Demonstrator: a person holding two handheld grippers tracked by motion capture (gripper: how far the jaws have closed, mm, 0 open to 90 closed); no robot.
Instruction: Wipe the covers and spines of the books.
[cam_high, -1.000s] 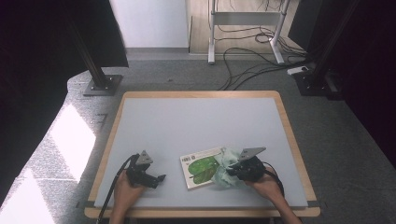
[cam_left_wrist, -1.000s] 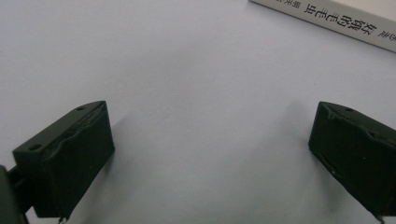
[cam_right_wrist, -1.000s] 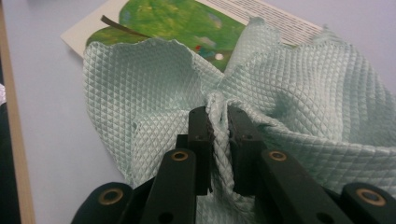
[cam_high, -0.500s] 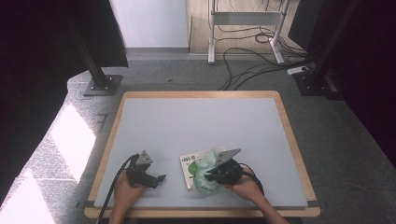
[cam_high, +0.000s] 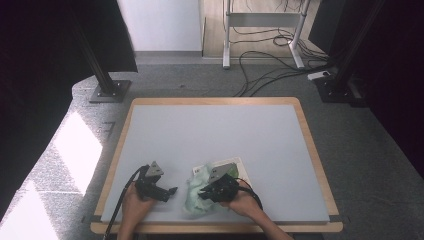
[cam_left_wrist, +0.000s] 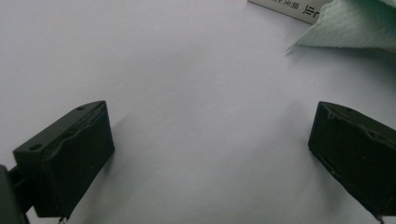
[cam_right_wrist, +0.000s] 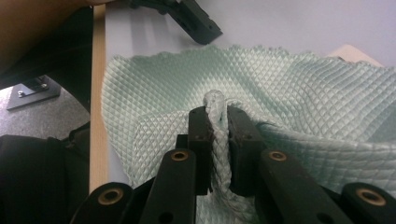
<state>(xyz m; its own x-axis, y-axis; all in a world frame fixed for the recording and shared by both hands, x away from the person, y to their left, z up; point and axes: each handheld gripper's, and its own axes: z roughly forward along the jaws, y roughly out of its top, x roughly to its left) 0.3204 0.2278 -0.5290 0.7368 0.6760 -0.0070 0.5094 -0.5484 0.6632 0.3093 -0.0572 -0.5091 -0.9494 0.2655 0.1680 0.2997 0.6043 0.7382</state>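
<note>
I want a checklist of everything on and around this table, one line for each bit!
Surface: grey table with a wooden rim, mostly bare.
Job's things: pale green cloth near the front edge, bunched up, partly lying over a white printed card.
Clutter: nothing seen.
Grippers: right gripper shut on a fold of the cloth; left gripper open over bare table, nothing between its jaws.
Cables: a black cable trails from the left gripper; more cables lie on the floor behind the table.
Surroundings: grey carpet, black stand legs, a white metal frame.
</note>
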